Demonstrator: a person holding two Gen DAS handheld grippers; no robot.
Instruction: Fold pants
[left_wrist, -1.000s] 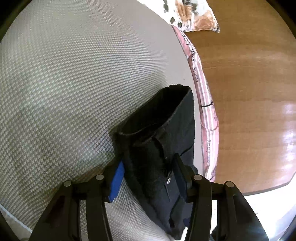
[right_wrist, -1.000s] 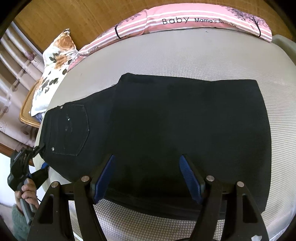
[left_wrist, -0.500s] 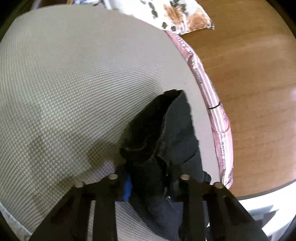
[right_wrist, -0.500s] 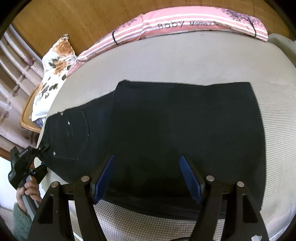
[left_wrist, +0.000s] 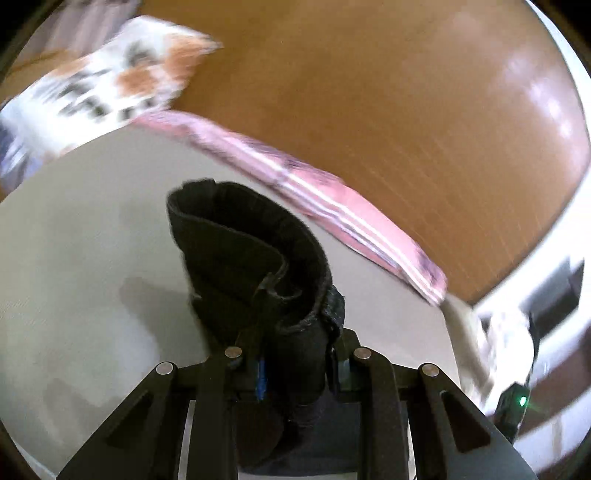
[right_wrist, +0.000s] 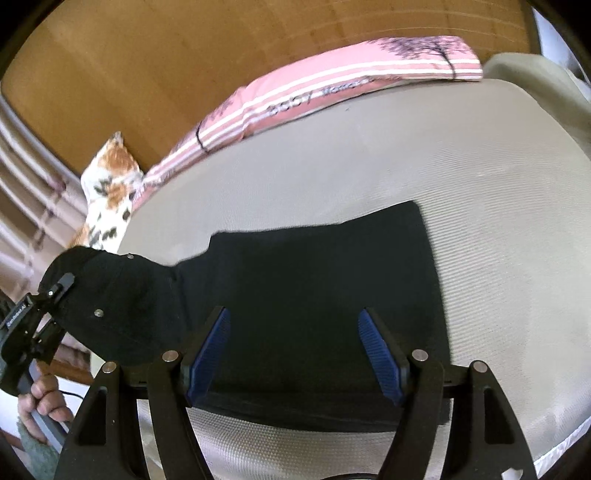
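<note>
Black pants (right_wrist: 314, 280) lie folded lengthwise on the grey woven bed cover (right_wrist: 369, 155). Their waist end (left_wrist: 251, 266) is bunched and raised off the bed. My left gripper (left_wrist: 299, 365) has its jaws closing, and its pads press on that waistband. In the right wrist view the left gripper (right_wrist: 55, 291) shows at the far left, pinching the pocket end, with a hand (right_wrist: 40, 398) on its handle. My right gripper (right_wrist: 295, 354) hovers open over the near edge of the pants, its blue pads (right_wrist: 207, 354) wide apart and pressing on nothing.
A pink striped pillow (right_wrist: 332, 92) runs along the far edge of the bed, with a floral pillow (right_wrist: 110, 177) to its left. Behind them stands a wooden panel (right_wrist: 147, 55). The bed's near edge (right_wrist: 554, 446) is at the bottom right.
My left gripper has shut on the waist end, rolled, and lifted it off the bed. The right gripper has risen a little and stayed open.
</note>
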